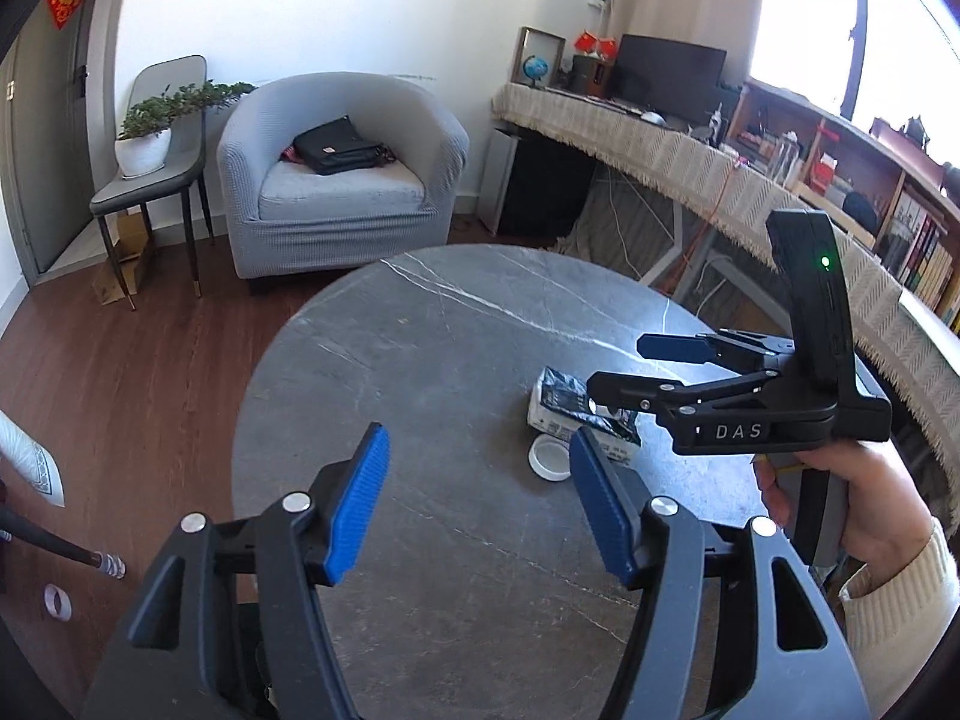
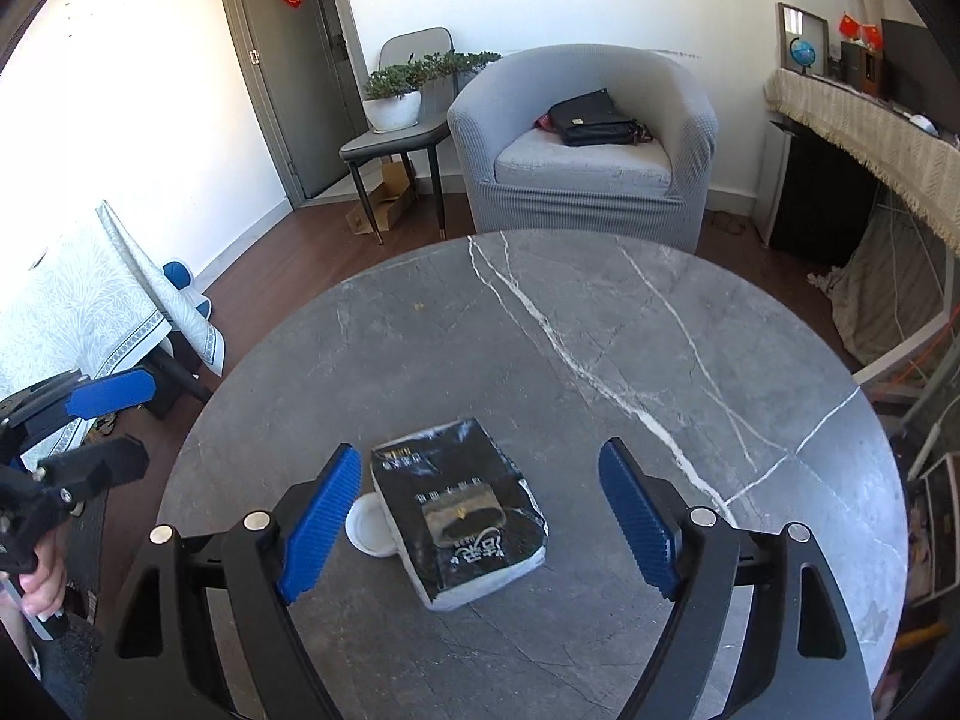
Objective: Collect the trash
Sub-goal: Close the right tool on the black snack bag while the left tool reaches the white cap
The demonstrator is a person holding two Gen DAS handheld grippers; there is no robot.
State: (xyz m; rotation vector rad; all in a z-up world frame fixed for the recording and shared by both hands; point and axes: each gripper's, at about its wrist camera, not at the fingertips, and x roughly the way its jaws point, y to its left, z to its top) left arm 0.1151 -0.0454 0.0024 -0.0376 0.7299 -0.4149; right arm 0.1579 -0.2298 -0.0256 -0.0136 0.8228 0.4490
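We see a crumpled black packet (image 2: 459,510) lying on the round grey marble tabletop (image 2: 540,324), a white lid (image 2: 367,531) touching its side. Our right gripper (image 2: 480,519) hovers over the packet, jaws apart; our left gripper (image 1: 477,498) is nearby, jaws apart and empty.

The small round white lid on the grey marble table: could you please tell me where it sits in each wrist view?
Left wrist view: the small round white lid lies right of centre, just below the worn black book.
Right wrist view: the lid is left of centre, touching the book's left edge.
Shared landmark: the grey armchair behind the table.
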